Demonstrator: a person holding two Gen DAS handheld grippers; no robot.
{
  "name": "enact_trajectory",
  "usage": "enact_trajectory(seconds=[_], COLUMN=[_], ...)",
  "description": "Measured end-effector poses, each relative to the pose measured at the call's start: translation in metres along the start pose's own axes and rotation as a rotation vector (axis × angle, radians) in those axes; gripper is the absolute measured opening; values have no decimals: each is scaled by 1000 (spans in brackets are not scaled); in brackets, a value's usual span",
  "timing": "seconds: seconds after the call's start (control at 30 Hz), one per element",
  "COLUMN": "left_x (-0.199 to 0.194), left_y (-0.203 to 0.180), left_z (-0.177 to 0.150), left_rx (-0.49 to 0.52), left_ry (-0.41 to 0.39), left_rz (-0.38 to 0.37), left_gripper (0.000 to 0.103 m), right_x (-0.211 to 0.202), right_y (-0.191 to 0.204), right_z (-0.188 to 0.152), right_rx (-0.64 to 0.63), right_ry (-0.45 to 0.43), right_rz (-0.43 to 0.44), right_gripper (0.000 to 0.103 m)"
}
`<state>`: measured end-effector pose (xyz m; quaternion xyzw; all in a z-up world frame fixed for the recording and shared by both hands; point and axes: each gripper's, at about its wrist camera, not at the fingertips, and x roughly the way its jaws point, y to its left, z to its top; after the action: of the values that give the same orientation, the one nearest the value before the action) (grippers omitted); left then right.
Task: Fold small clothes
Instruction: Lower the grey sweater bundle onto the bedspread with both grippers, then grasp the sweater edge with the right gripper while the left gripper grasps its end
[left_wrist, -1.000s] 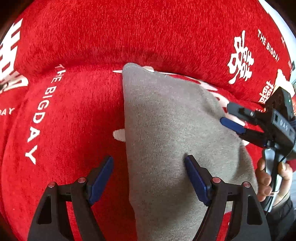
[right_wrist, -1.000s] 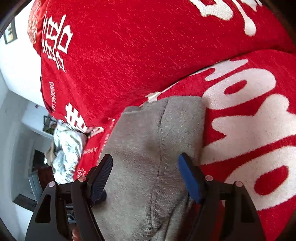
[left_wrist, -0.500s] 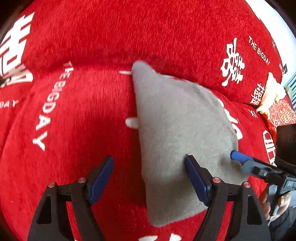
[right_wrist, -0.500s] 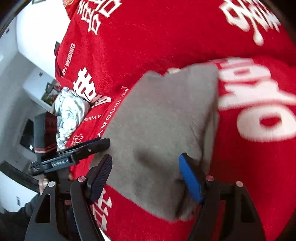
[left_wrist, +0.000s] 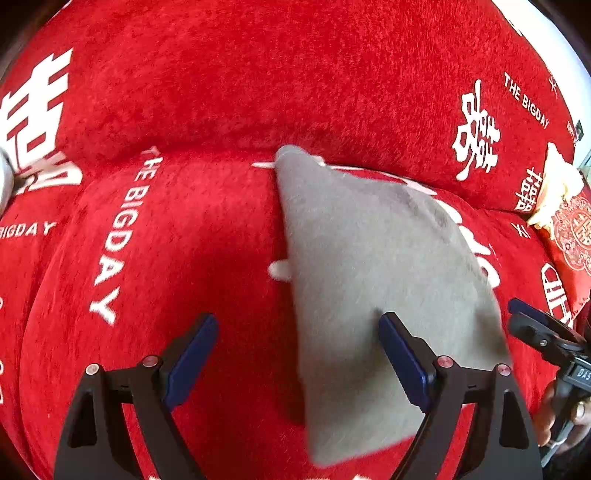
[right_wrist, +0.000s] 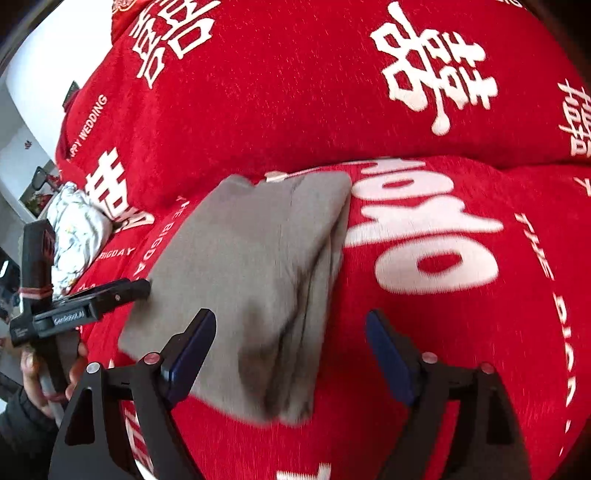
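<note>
A folded grey garment (left_wrist: 369, 280) lies flat on the red sofa seat, its far corner against the backrest; it also shows in the right wrist view (right_wrist: 251, 280), with layered folds along its right edge. My left gripper (left_wrist: 295, 354) is open and empty, hovering over the garment's near left edge. My right gripper (right_wrist: 288, 350) is open and empty, above the garment's near right corner. Each gripper shows at the edge of the other's view: the right one (left_wrist: 532, 321) and the left one (right_wrist: 122, 291).
The red plush sofa cover (left_wrist: 184, 229) with white lettering fills both views, backrest (right_wrist: 295, 92) behind. A white floral cloth bundle (right_wrist: 74, 225) lies on the seat at the far left. A red patterned cushion (left_wrist: 572, 232) sits at the far right.
Both grippers have pulled back and up from the garment, so it looks smaller and whole. The right gripper has moved off to the garment's right side. The garment lies still.
</note>
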<state>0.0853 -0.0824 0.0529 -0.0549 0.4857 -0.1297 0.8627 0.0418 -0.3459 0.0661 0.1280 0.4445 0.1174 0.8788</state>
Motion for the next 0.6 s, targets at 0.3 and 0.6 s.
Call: enact_trajectory(seconds=[0.3,0.6], left_x=[18,42], left_y=[-44,-42], left_z=[13,16], left_rx=[131,106], left_ry=[21,62], left_rz=[39,-8], left_gripper=[90,90], right_x=[41,80], right_y=[-6,-15], right_z=[21,29], right_rx=[78,126], right_ry=[59,132], right_rz=[5,35], right_gripper=[86,86])
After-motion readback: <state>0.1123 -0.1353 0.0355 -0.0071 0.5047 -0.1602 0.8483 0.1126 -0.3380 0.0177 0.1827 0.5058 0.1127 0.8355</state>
